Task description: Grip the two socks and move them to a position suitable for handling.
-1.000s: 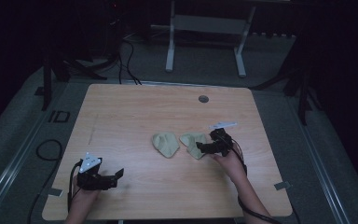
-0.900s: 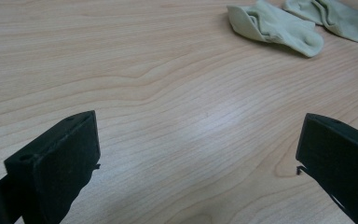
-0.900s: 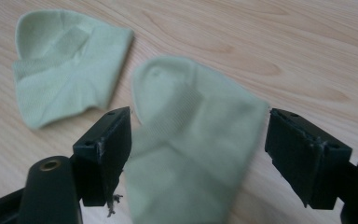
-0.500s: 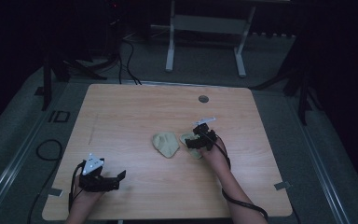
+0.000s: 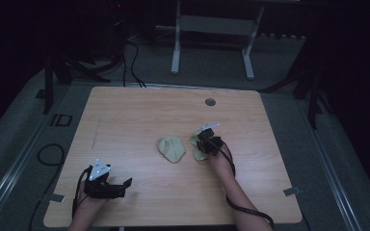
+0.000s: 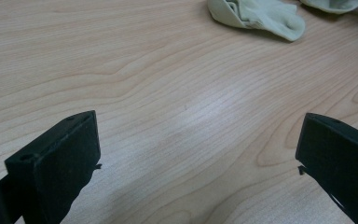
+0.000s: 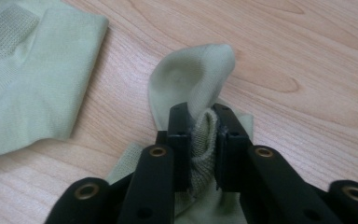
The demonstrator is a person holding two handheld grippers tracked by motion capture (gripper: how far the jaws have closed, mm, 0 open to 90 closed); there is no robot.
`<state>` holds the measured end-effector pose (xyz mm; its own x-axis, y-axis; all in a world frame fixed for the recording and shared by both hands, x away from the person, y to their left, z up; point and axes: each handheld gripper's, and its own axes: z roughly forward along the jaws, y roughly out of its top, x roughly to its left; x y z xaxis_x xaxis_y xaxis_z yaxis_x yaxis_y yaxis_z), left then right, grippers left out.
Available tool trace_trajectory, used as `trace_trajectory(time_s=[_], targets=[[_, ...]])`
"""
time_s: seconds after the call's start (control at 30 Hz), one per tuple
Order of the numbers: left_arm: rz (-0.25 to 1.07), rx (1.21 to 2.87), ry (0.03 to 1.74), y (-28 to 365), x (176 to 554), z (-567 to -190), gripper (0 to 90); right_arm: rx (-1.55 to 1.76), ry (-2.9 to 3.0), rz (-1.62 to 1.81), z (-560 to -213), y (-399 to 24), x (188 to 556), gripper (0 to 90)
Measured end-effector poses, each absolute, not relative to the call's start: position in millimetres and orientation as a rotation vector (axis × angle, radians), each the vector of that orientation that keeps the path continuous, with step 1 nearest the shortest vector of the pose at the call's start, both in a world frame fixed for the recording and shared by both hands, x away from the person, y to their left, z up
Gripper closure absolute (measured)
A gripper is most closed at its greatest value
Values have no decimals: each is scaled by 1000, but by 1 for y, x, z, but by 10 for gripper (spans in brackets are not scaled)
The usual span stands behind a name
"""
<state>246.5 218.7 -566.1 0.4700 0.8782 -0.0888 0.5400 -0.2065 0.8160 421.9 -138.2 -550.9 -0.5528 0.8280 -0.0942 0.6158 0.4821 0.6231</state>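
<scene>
Round grommet (image 5: 210, 102) near wooden table's (image 5: 135, 120) far edge; metal stand (image 5: 212, 29), cables (image 5: 130, 53) on floor beyond.

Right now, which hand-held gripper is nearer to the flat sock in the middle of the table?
Right. The right hand-held gripper sits just beside the flat sock, its jaws pinching the other sock. The left hand-held gripper is open near the table's front edge, clearly apart.

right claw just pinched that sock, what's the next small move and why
Probably lift the right claw a little, straight up. Its jaws have just been closing and now pinch a fold of the right sock, which lies on the table beside the other sock. A short lift would show whether the grip holds. The left claw sits open and apart over bare wood.
</scene>
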Motion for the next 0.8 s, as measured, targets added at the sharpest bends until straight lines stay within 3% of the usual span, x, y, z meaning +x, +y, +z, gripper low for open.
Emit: trace_trajectory(time_s=[0.33, 0.8], targets=[[492, 1858, 1179, 219, 245, -565, 0, 1082, 2407, 820, -521, -144, 403, 802], [505, 1854, 1169, 219, 243, -564, 0, 742, 2527, 932, -484, -132, 344, 803]])
